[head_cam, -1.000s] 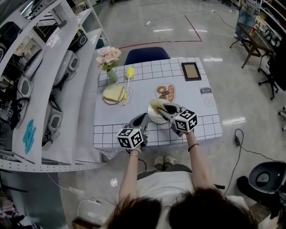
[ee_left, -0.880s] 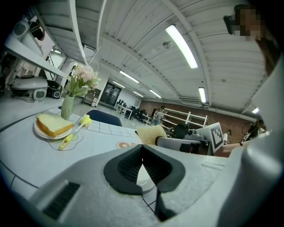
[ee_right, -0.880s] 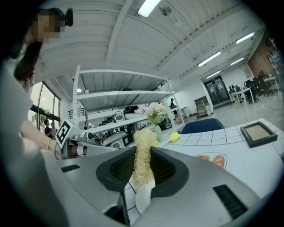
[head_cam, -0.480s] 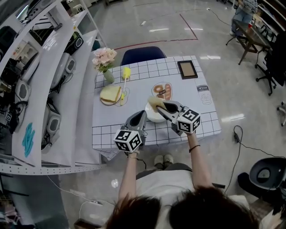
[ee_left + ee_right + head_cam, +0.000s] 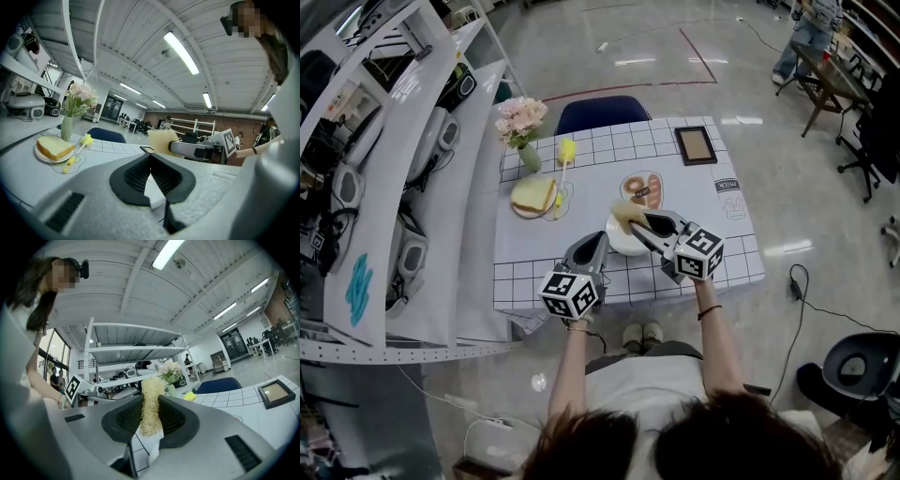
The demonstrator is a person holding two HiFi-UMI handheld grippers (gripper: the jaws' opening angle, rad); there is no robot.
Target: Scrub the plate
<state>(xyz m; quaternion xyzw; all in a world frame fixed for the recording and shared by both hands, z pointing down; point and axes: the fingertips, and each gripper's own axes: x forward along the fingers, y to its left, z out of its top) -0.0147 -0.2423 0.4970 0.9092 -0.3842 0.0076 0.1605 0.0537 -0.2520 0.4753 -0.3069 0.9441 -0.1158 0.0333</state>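
Observation:
A white plate (image 5: 622, 244) sits near the front of the checkered table (image 5: 722, 253). My left gripper (image 5: 598, 244) is at the plate's left rim. In the left gripper view that gripper (image 5: 151, 161) is shut, with the white plate edge (image 5: 154, 190) pinched between its pads. My right gripper (image 5: 639, 225) reaches over the plate from the right, shut on a pale yellow fibrous scrubber (image 5: 624, 214). In the right gripper view the scrubber (image 5: 151, 401) stands upright between the pads of that gripper (image 5: 151, 417). From the left gripper view the scrubber (image 5: 161, 140) shows just past the jaws.
Bread on a small plate (image 5: 532, 197), a yellow brush (image 5: 566, 157) and a flower vase (image 5: 523, 129) stand at the table's back left. A picture frame (image 5: 696, 145) lies back right. A blue chair (image 5: 602, 112) is behind the table, and white shelving (image 5: 403, 187) runs along the left.
Almost nothing differs: the head view has shifted a little, and both grippers stay at the plate with the same holds.

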